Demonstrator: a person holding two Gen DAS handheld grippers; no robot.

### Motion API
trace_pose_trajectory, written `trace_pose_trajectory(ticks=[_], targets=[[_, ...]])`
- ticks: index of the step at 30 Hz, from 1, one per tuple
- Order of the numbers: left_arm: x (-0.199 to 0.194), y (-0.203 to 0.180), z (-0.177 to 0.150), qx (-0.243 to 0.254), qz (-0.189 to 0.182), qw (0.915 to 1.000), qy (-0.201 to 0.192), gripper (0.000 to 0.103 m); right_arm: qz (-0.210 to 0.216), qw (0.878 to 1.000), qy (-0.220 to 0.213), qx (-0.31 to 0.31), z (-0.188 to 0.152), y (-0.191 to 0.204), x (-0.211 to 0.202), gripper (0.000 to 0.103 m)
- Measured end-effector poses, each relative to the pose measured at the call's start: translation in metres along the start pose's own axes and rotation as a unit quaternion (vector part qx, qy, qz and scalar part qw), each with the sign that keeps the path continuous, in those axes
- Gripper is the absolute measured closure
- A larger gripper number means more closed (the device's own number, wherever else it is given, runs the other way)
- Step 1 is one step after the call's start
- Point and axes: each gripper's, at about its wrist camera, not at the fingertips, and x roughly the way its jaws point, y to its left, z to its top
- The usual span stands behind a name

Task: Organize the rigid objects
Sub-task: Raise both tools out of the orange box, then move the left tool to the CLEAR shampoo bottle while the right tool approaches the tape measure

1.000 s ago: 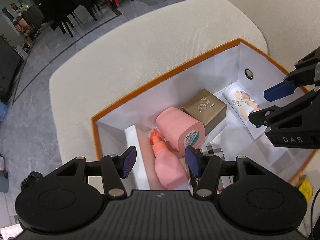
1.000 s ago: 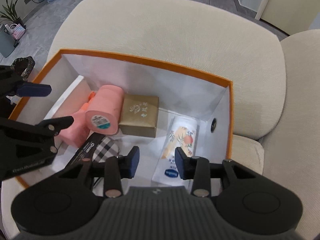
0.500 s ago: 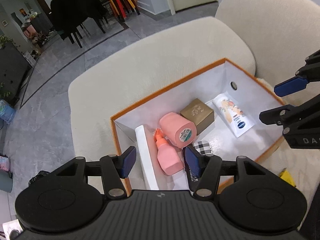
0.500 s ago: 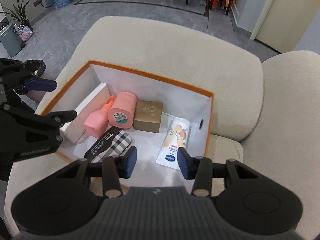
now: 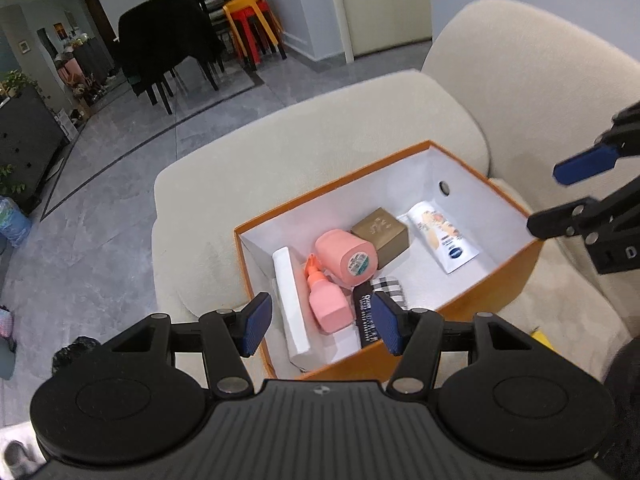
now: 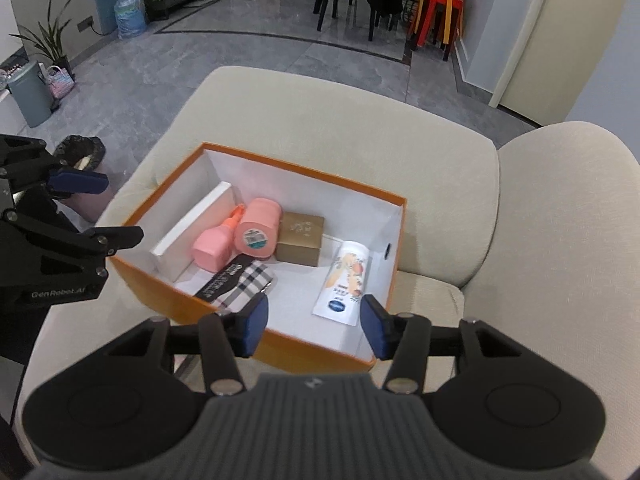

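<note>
An orange box point(image 5: 492, 300) point(image 6: 320, 346) with a white inside sits on a cream sofa. It holds a pink bottle point(image 5: 328, 302) point(image 6: 210, 246), a pink roll point(image 5: 346, 256) point(image 6: 258, 228), a gold carton point(image 5: 380, 230) point(image 6: 300, 238), a white lotion tube point(image 5: 442, 236) point(image 6: 346, 284), a white flat box point(image 5: 290, 300) point(image 6: 192, 228) and a black and checked item point(image 5: 374, 304) point(image 6: 236, 278). My left gripper point(image 5: 322, 328) hovers above the box's near edge, jaws opening with nothing between them. My right gripper point(image 6: 316, 330) also hangs above the box, jaws opening and empty.
The cream sofa seat point(image 6: 348, 116) surrounds the box, with its backrest point(image 5: 532, 80) at the right. Grey tiled floor, dark dining chairs point(image 5: 168, 48) and red and yellow stools point(image 6: 438, 12) lie beyond. A yellow item point(image 5: 542, 340) lies on the sofa near the box.
Both grippers have risen and pulled back from inside the box, so the whole box now shows. The right jaws have spread apart; the left jaws widened slightly.
</note>
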Motion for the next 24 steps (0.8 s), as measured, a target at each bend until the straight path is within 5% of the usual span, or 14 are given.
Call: trace_pose_trajectory(ticks=[10, 24], targets=[[-0.016, -0.002, -0.056, -0.026, -0.033, 0.9986, -0.033, 0.031, 0.029, 0.999, -0.033, 0.027, -0.054, 0.007, -0.015, 0.052], [-0.002, -0.018, -0.127, -0.069, -0.027, 0.9964, -0.041, 0.031, 0.030, 0.996, -0.038, 0.081, -0.136, 0.001, 0.014, 0.047]])
